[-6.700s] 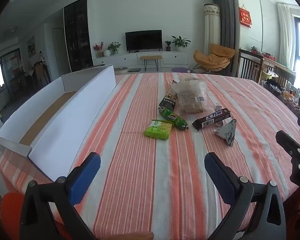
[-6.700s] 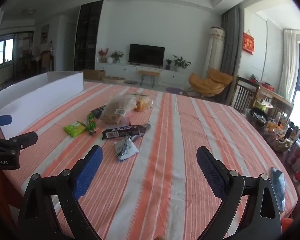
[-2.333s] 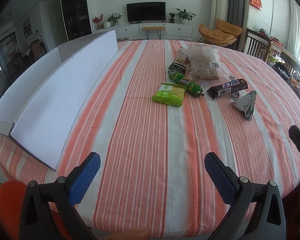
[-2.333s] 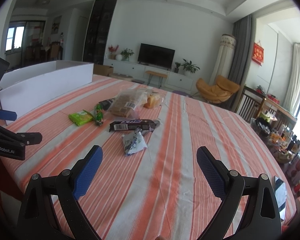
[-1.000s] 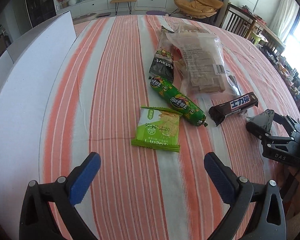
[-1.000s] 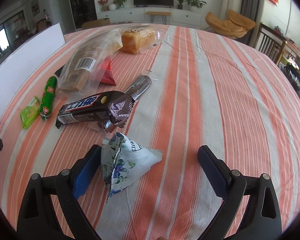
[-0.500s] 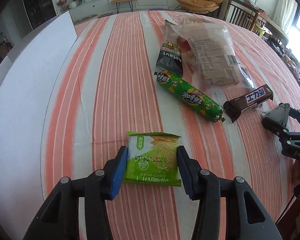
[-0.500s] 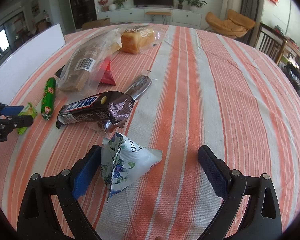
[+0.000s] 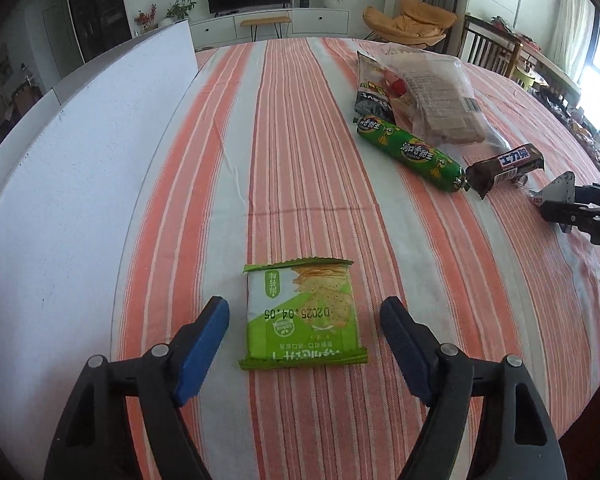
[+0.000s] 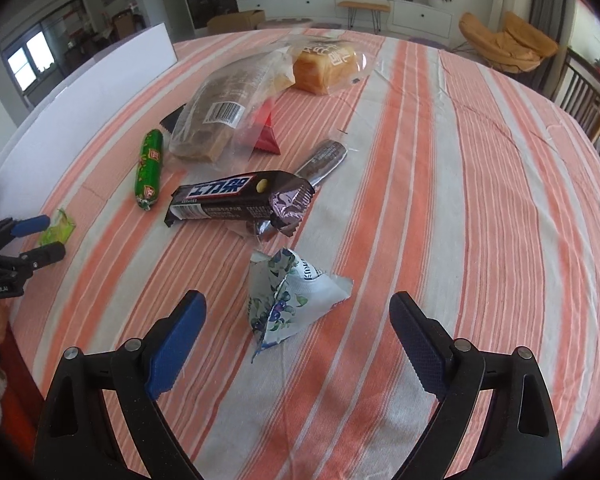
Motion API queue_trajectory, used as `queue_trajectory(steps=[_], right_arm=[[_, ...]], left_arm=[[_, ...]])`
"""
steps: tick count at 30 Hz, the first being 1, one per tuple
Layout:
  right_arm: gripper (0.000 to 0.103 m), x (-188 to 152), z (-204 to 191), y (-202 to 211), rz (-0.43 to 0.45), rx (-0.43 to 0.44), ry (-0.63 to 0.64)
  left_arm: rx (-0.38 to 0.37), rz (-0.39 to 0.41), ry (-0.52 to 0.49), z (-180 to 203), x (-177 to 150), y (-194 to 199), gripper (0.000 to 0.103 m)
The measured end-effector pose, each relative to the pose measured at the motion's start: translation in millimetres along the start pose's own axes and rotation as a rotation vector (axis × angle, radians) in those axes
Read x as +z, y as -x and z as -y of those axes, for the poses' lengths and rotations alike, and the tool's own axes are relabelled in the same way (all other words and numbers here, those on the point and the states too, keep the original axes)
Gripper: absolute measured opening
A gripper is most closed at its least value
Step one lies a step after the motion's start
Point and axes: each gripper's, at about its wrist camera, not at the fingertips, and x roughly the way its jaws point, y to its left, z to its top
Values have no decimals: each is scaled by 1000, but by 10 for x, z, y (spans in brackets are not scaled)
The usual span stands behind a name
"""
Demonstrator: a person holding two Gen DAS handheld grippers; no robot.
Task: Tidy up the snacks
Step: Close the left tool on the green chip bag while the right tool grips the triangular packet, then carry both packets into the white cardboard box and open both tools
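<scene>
A green cracker packet [image 9: 303, 314] lies flat on the striped tablecloth between the fingers of my left gripper [image 9: 304, 322], which is open with a gap on each side of it. The packet shows small in the right wrist view [image 10: 58, 226]. My right gripper [image 10: 298, 318] is open around a white triangular blue-flower pouch [image 10: 290, 298], not touching it. Beyond lie a dark chocolate bar [image 10: 236, 198], a green sausage stick [image 10: 150, 168], a clear bag of brown biscuits [image 10: 230, 106] and a bagged bread loaf [image 10: 326, 66].
A long white open box [image 9: 80, 168] runs along the table's left side. A dark snack pouch [image 9: 372, 94] and a red triangular pouch [image 10: 266, 136] lie by the biscuit bag. Chairs [image 10: 584, 96] stand beyond the table's right edge.
Half a second ago my left gripper's fingers were pressed on the green packet; now they have spread apart and the packet lies loose between them. The right gripper has barely moved.
</scene>
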Motion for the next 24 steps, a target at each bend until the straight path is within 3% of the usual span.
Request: queue_trajectory(steps=[1, 5, 8, 12, 15, 19, 24], right_arm=[[52, 18, -14, -23, -9, -29, 6], [51, -45, -42, 134, -42, -23, -36], [51, -124, -71, 374, -32, 35, -64], [51, -100, -253, 581, -39, 52, -28], [51, 71, -550, 621, -56, 131, -1], [51, 573, -1291, 818, 7, 270, 85], [51, 1303, -2480, 976, 84, 463, 203]], left_arm=[[-11, 8, -11, 27, 7, 19, 49], [-46, 13, 26, 20, 4, 54, 48], [-135, 19, 111, -64, -2, 165, 48], [-217, 78, 176, -116, 52, 539, 48], [-265, 138, 234, -287, 151, 930, 48], [-177, 237, 304, -797, 262, 1488, 48], [63, 254, 407, -1663, 246, 1733, 48]])
